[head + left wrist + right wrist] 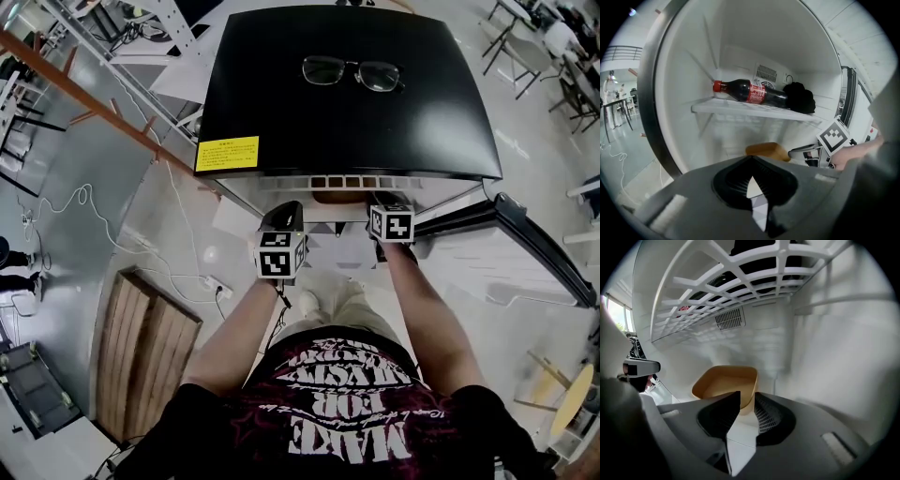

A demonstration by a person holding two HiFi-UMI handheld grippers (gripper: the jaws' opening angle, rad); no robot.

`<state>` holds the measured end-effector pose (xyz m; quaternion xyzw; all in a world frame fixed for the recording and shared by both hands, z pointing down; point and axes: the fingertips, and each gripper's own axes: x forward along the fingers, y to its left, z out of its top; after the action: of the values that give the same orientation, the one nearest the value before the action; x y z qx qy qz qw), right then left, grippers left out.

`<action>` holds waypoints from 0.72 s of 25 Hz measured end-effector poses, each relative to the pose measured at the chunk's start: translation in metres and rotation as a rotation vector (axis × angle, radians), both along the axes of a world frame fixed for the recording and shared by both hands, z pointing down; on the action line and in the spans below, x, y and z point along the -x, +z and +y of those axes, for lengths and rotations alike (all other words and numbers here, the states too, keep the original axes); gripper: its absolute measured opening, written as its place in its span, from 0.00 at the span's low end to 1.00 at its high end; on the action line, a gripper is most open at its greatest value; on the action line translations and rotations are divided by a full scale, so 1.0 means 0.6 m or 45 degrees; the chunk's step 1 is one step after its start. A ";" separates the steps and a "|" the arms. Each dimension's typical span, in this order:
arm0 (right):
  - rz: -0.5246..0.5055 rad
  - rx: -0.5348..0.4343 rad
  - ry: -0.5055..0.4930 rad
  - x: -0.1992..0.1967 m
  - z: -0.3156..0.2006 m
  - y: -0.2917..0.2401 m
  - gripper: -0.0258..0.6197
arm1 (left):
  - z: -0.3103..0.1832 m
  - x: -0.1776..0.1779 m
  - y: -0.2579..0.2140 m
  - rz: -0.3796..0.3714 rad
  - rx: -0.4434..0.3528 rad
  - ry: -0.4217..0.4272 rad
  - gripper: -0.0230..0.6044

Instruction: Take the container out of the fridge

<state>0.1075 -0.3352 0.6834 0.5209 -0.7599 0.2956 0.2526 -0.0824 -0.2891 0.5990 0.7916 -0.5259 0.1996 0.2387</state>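
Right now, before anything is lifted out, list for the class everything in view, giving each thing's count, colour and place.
fridge: one, black top, white inside, door open
glasses: one pair, dark frame, on the fridge top
sticker: one, yellow, front left of the fridge top
shelf: one, white, inside the fridge
cola bottle: one, dark, red cap, lying on the shelf
black bundle: one, on the shelf at the bottle's base
container: one, tan, on the fridge floor
wooden board: one, brown, on the room floor
left gripper: grey, jaws together, empty
right gripper: grey, jaws apart, at the container's near edge
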 end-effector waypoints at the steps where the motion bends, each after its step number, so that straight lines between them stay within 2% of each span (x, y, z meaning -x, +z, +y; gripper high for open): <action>1: -0.003 0.004 0.003 0.000 -0.002 0.001 0.23 | 0.000 0.000 0.000 -0.001 0.001 0.000 0.04; 7: -0.020 0.035 0.012 0.003 -0.006 0.009 0.24 | -0.001 0.000 -0.002 -0.001 0.000 0.004 0.04; 18: 0.032 0.102 0.046 -0.005 -0.017 0.026 0.24 | -0.001 -0.005 -0.001 0.002 0.004 0.007 0.04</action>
<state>0.1105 -0.3452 0.6990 0.5277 -0.7346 0.3239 0.2773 -0.0792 -0.2895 0.5987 0.7928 -0.5233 0.2005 0.2399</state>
